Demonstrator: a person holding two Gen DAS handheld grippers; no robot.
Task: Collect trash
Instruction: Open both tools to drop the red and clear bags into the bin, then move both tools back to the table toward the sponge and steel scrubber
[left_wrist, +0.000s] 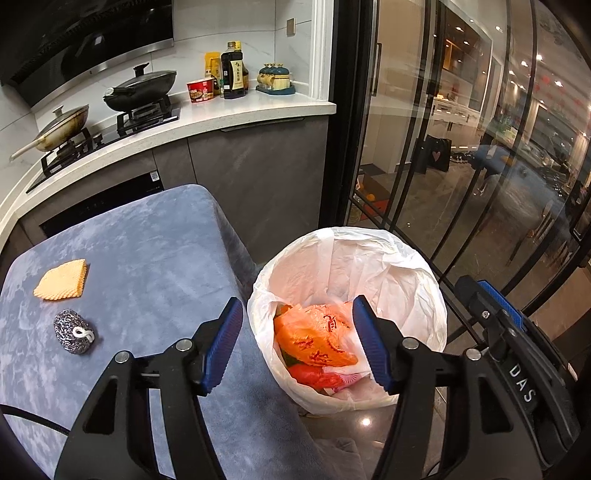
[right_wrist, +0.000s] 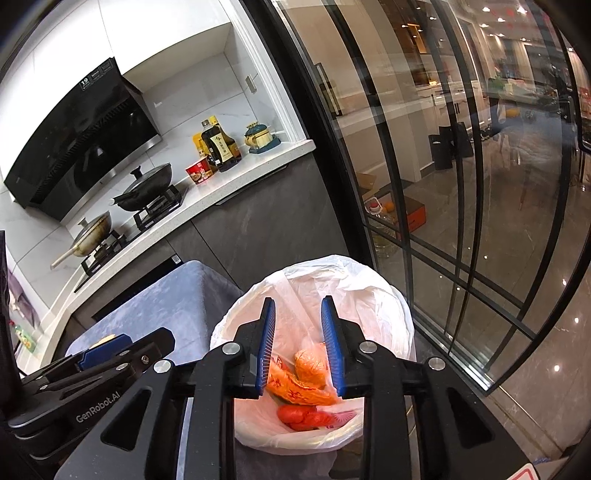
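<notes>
Left wrist view: both tools (left_wrist: 297, 347) (right_wrist: 298, 347) tilt down over the lined bin (left_wrist: 424, 280), jaws spread, pinching nothing.

The left tool's finger (left_wrist: 371, 349) covers part of the orange wrappers (left_wrist: 314, 341) in the trash bin (left_wrist: 424, 291). The desk (left_wrist: 147, 258) runs off the frame's lower left.

The left hand-held gripper (left_wrist: 297, 343) is pointing steeply downward, its two blue-padded fingers (left_wrist: 225, 345) standing wide apart with nothing pressed between them. The right hand-held gripper (right_wrist: 297, 347) is pointing down at a shallower slant, its blue pads (right_wrist: 266, 347) parted by a narrower gap and gripping nothing. The two are sitting close side by side: each one's black body is showing at the edge of the other's view.
</notes>
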